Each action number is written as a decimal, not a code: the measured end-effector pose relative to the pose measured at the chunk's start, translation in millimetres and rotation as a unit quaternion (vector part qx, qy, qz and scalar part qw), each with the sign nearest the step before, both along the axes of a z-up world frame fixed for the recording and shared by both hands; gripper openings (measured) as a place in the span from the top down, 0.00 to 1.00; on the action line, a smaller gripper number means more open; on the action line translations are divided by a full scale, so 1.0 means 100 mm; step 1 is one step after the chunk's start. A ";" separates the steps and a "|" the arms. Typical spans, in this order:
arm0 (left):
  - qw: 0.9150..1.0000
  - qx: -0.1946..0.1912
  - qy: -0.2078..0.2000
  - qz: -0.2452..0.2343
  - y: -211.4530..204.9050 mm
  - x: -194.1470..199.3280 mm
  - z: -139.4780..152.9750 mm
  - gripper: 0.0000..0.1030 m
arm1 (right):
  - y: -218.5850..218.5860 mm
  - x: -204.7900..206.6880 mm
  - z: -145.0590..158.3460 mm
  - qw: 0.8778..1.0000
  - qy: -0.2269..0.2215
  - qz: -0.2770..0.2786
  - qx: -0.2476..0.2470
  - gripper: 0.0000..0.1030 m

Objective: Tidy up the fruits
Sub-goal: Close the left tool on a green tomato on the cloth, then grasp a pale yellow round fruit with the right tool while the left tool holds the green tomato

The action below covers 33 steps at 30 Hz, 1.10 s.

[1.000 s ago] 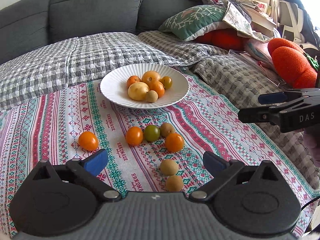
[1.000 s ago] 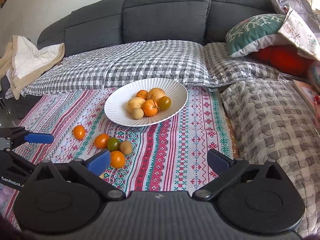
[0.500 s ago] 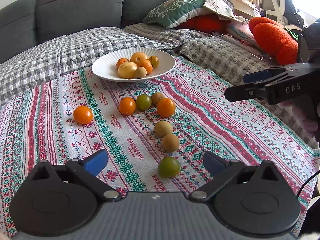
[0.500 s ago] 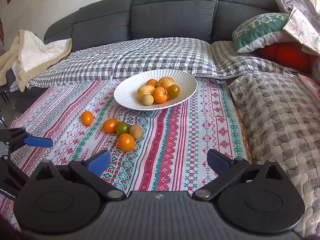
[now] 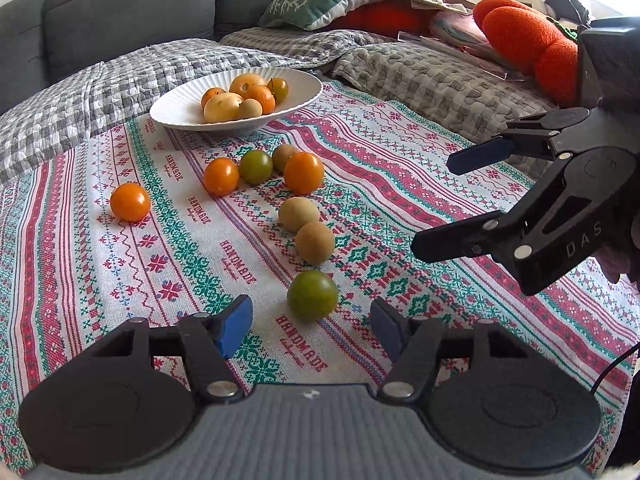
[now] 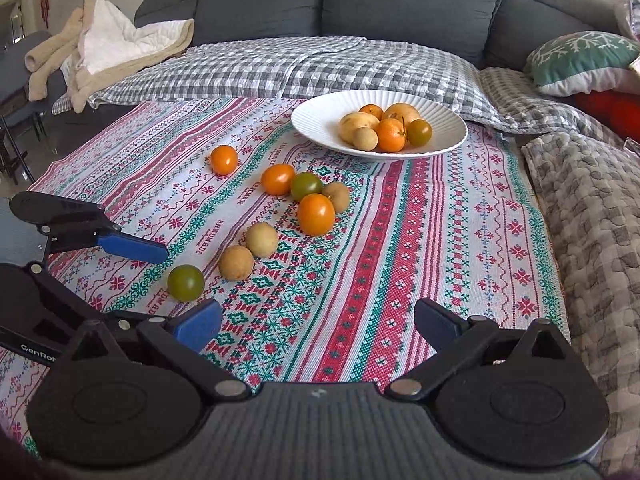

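The left gripper [image 5: 311, 326] has just been closing, pads flanking the green fruit [image 5: 312, 296] untouched – well short of the plate [image 5: 176, 110]; only the right view shows the towel [image 6: 108, 48] – right gripper [image 6: 318, 326] gapes empty

We look from two wrist cameras, each tilted down along its own claw over the embroidered cloth [image 5: 400, 184]. The left view sits low and close to the near green tomato [image 5: 312, 295], facing the sofa's right end. The right view looks from further right toward the sofa back. Both share the white plate [image 6: 320, 128] and loose fruit.
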State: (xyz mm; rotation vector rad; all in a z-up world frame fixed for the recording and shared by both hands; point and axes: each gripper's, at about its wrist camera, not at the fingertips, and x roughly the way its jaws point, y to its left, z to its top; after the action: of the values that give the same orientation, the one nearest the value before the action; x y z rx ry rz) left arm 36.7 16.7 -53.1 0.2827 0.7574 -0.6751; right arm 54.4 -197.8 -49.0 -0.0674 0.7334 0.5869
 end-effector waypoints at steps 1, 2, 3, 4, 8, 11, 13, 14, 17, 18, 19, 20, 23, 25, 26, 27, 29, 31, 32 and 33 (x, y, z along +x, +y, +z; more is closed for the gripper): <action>1.000 -0.002 0.002 0.002 -0.01 0.01 -0.01 0.52 | 0.01 0.00 -0.01 1.000 0.000 0.002 -0.001 0.00; 1.000 -0.008 0.006 0.005 -0.01 0.03 -0.01 0.54 | 0.02 -0.01 -0.02 1.000 0.001 0.002 -0.002 0.00; 1.000 -0.011 0.007 0.008 -0.02 0.04 -0.01 0.58 | 0.02 0.00 -0.02 1.000 0.002 0.002 -0.004 0.00; 1.000 -0.012 0.006 0.009 -0.02 0.05 0.00 0.65 | 0.02 0.00 -0.03 1.000 0.003 0.001 -0.005 0.00; 1.000 -0.005 0.006 0.010 -0.06 0.09 0.02 0.85 | 0.03 0.03 -0.04 1.000 0.006 -0.004 -0.005 0.00; 1.000 0.003 0.007 0.011 -0.05 0.10 0.05 0.86 | 0.04 0.03 -0.04 1.000 0.006 -0.005 -0.005 0.00; 1.000 0.009 0.004 0.014 -0.03 0.11 0.07 0.86 | 0.06 0.04 -0.05 1.000 0.007 -0.003 -0.005 0.00; 1.000 0.011 0.004 0.019 -0.01 0.12 0.08 0.86 | 0.07 0.04 -0.05 1.000 0.007 -0.001 -0.006 0.00; 0.999 0.016 0.005 0.032 0.05 0.15 0.13 0.86 | 0.12 0.04 -0.06 1.000 0.007 0.003 -0.007 0.00; 0.999 0.017 0.005 0.035 0.07 0.16 0.14 0.86 | 0.14 0.04 -0.06 1.000 0.007 0.005 -0.007 0.00; 0.999 0.019 0.006 0.038 0.09 0.18 0.15 0.86 | 0.16 0.04 -0.06 1.000 0.006 0.008 -0.007 0.00; 0.999 0.021 0.007 0.042 0.11 0.19 0.17 0.86 | 0.18 0.04 -0.05 1.000 0.006 0.011 -0.007 0.00; 0.998 0.026 0.009 0.050 0.15 0.22 0.19 0.86 | 0.23 0.04 -0.05 1.000 0.004 0.019 -0.005 0.01; 0.998 0.028 0.011 0.055 0.18 0.23 0.21 0.86 | 0.27 0.05 -0.04 1.000 0.004 0.025 -0.004 0.03; 0.998 0.029 0.012 0.058 0.19 0.24 0.22 0.86 | 0.29 0.05 -0.04 1.000 0.003 0.027 -0.003 0.04; 0.998 0.031 0.013 0.061 0.20 0.25 0.22 0.86 | 0.31 0.06 -0.04 1.000 0.003 0.029 -0.003 0.06; 0.997 0.035 0.015 0.064 0.22 0.26 0.22 0.86 | 0.36 0.08 -0.04 0.999 0.004 0.034 -0.002 0.11; 0.997 0.038 0.018 0.069 0.24 0.28 0.22 0.86 | 0.41 0.10 -0.04 0.999 0.008 0.039 -0.001 0.20; 0.996 0.039 0.021 0.072 0.25 0.29 0.21 0.86 | 0.44 0.12 -0.04 0.999 0.008 0.042 -0.001 0.22; 0.996 0.040 0.022 0.074 0.26 0.30 0.21 0.86 | 0.47 0.13 -0.04 0.999 0.009 0.043 -0.001 0.26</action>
State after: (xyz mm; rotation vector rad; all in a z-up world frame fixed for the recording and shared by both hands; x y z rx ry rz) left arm 66.4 42.5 -31.9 0.2822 0.8408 -0.5130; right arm 67.0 -151.0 -52.8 -0.0954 0.7505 0.6700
